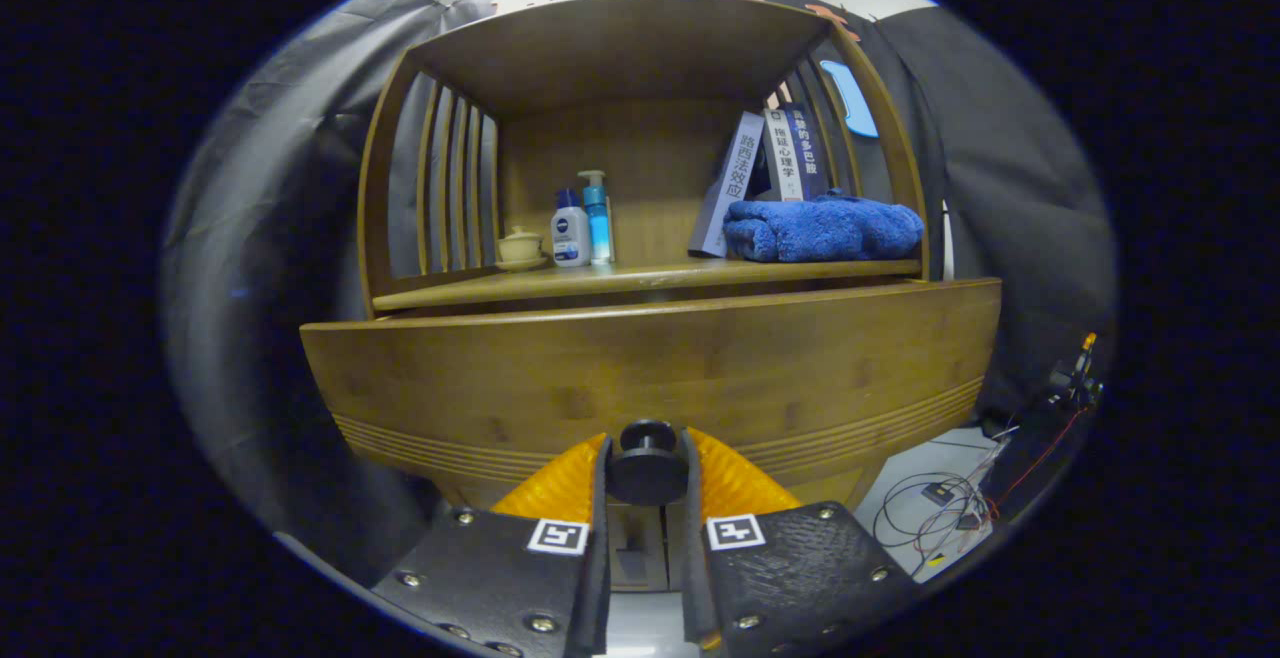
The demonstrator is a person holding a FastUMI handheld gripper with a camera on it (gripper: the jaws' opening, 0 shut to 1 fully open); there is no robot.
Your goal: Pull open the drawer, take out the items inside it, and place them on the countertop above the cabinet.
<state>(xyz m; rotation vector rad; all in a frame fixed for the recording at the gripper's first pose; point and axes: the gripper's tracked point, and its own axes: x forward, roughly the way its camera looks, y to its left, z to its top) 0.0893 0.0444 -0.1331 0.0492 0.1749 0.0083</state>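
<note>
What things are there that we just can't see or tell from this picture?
- Inside the drawer: hidden behind its closed wooden front in the gripper view.
- Whether the hand-held gripper actually squeezes the dark round knob: the fingers flank it closely, but contact is not clear.
- Behind the blue towel: the books' lower parts are covered.
- The small cup: too small to see inside.

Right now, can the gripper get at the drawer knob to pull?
Probably yes: the gripper already has the drawer knob between its jaws, which appear closed against both sides. Nothing stands in the way of pulling the drawer front out.
</note>
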